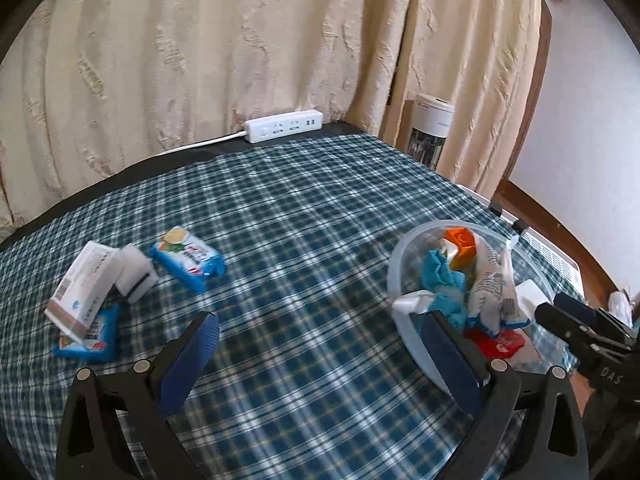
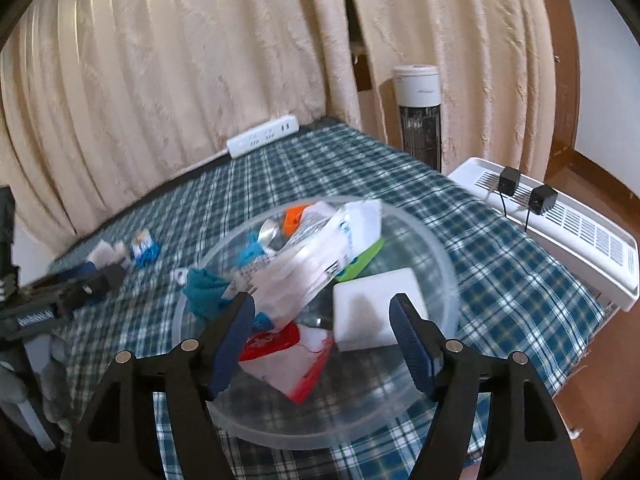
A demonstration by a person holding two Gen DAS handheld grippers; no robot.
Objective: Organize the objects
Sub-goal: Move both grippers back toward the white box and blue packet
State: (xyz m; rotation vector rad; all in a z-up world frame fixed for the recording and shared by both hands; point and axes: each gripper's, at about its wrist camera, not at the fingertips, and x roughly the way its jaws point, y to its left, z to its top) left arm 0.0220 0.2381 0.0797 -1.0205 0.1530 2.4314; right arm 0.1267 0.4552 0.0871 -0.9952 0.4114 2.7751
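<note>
The clear bowl [image 2: 432, 248] sat on the plaid cloth [image 1: 304, 208], already holding a white sponge block [image 2: 376, 312], crumpled packets & a teal rag. R gripper [image 2: 322, 314] hung over the bowl, jaws apart, nothing between them. L gripper [image 1: 320, 336] hovered left of the bowl, jaws spread wide, empty. Farther left of the bowl lay a blue packet [image 1: 188, 258], a white box [image 1: 82, 290] & a sponge [image 1: 136, 272].
</note>
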